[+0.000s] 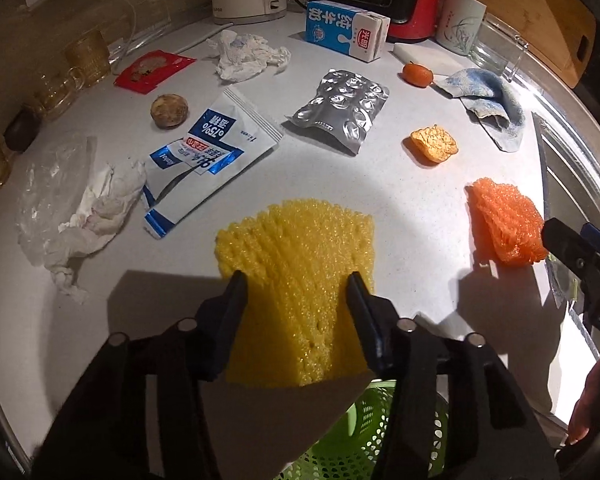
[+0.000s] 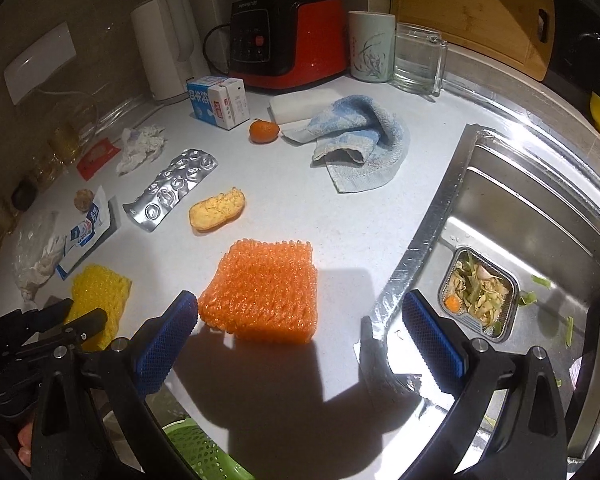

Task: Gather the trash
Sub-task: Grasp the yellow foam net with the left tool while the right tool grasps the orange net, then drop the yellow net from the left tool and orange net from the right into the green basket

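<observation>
Item 1: yellow foam net (image 1: 296, 280) clamped in left gripper (image 1: 298, 280) at counter edge, above green basket (image 1: 356, 440); right gripper (image 2: 300, 308) spread before orange foam net (image 2: 264, 292); release only once clear over basket.

The left wrist view looked forward along its own fingers, low and close over the counter (image 1: 380, 184), toward the back wall — the yellow foam net (image 1: 296, 280) filled its near field. The right wrist view sat further right, facing the same way, nearest the orange foam net (image 2: 264, 288), with the sink (image 2: 540, 240) at its right edge. Both views shared the counter's middle — both nets, the foil pack (image 1: 340, 110) and the milk carton (image 2: 216, 102).
</observation>
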The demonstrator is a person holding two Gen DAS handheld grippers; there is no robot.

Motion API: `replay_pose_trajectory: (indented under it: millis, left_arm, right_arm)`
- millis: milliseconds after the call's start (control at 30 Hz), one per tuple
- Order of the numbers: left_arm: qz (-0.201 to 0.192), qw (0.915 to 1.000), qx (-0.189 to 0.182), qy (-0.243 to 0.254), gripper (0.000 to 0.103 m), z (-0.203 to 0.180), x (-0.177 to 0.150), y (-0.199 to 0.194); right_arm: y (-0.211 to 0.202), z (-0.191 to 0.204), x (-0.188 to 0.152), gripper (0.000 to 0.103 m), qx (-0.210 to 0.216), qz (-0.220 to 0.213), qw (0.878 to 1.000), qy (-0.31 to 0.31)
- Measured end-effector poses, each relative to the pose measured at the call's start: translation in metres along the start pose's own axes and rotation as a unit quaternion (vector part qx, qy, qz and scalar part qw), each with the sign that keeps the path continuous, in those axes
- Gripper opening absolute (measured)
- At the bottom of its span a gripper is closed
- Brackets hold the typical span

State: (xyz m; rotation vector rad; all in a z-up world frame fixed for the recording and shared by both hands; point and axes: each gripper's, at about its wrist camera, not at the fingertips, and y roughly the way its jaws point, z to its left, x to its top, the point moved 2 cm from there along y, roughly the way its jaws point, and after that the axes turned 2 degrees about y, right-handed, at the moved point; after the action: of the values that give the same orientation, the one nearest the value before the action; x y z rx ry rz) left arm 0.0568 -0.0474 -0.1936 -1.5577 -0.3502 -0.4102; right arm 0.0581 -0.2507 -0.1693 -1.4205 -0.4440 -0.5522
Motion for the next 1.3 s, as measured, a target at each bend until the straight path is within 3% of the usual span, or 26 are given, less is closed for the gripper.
replay_pose_trajectory:
  millis: [67, 167, 233, 300, 433, 633, 767, 967, 1133, 1200, 1300]
  left_arm:
    - [-0.002, 1.0000, -0.006, 0.000, 0.025, -0.001, 0.000, -0.002]
    - [-0.007, 0.9999, -0.010, -0.001, 0.022, -0.001, -0.001, -0.003]
    - [-0.010, 0.9999, -0.012, -0.001, 0.021, -0.001, -0.002, -0.004]
    - [-0.013, 0.9997, -0.019, -0.002, 0.021, 0.000, -0.003, -0.006]
    - [-0.022, 0.9994, -0.026, 0.007, 0.020, 0.003, -0.006, -0.016]
    - [-0.028, 0.9981, -0.049, 0.026, 0.020, 0.012, -0.018, -0.036]
    - [-0.028, 0.9946, -0.074, 0.067, 0.020, 0.014, -0.036, -0.057]
    - [-0.031, 0.9851, -0.115, 0.124, 0.020, 0.018, -0.067, -0.083]
    - [-0.022, 0.9755, -0.139, 0.169, 0.020, 0.011, -0.090, -0.090]
    - [-0.016, 0.9734, -0.141, 0.180, 0.020, 0.008, -0.101, -0.091]
    - [-0.001, 0.9728, -0.145, 0.180, 0.020, 0.004, -0.116, -0.091]
  right_arm:
    - [0.009, 0.003, 0.001, 0.101, 0.006, 0.009, 1.000, -0.002]
    - [0.022, 0.009, 0.003, 0.092, 0.017, 0.024, 1.000, -0.002]
    - [0.029, 0.011, 0.002, 0.077, 0.023, 0.036, 0.999, 0.000]
    - [0.035, 0.013, -0.001, 0.050, 0.036, 0.053, 0.998, 0.004]
    - [0.028, 0.016, -0.006, 0.035, 0.051, 0.046, 0.998, 0.012]
    - [-0.010, 0.026, -0.022, 0.035, 0.048, 0.037, 0.998, -0.007]
    - [-0.047, 0.035, -0.048, 0.035, 0.063, 0.046, 0.997, -0.020]
    - [-0.082, 0.059, -0.127, 0.037, 0.072, 0.098, 0.992, -0.041]
    - [-0.068, 0.076, -0.192, 0.038, 0.053, 0.144, 0.987, -0.042]
    - [-0.058, 0.079, -0.211, 0.056, 0.037, 0.158, 0.986, -0.048]
    - [-0.052, 0.074, -0.228, 0.074, 0.023, 0.173, 0.983, -0.050]
